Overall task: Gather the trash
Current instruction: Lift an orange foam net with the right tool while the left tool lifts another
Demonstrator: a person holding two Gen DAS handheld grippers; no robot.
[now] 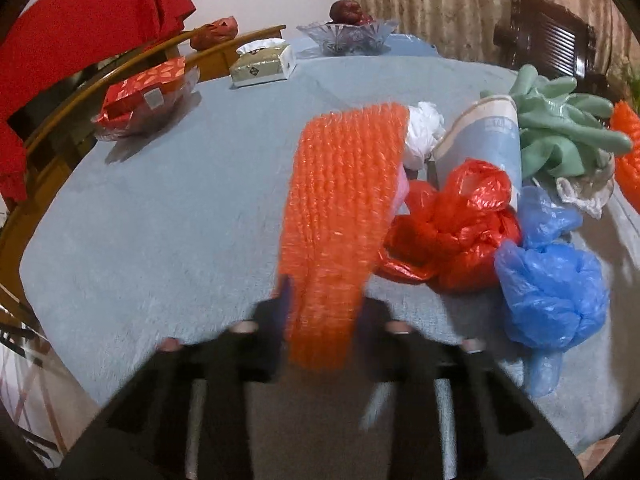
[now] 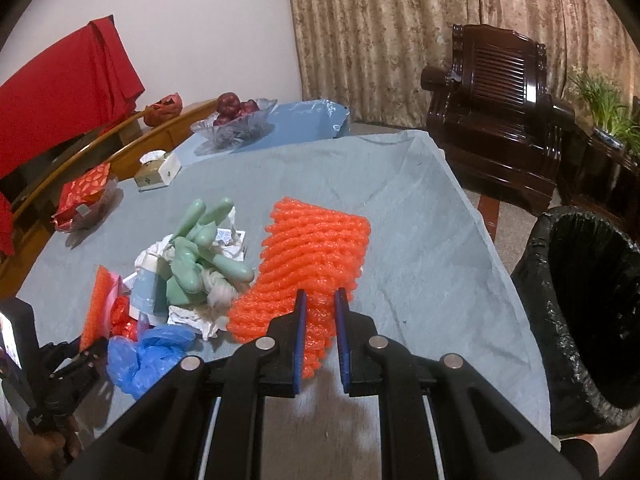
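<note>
Both grippers, left (image 1: 320,312) and right (image 2: 320,316), clamp orange foam nets (image 2: 312,252); plastic bags (image 1: 552,280), gloves (image 2: 200,248) remain; black-lined bin (image 2: 592,320) waits.

i see a bright orange net (image 2: 316,252), green gloves (image 2: 200,248), a blue bag (image 2: 148,356), a red bag (image 1: 456,228), a grey-blue table cloth (image 2: 400,200), a black bin bag (image 2: 580,312) and a red box with pale leaves (image 1: 148,88).
</note>
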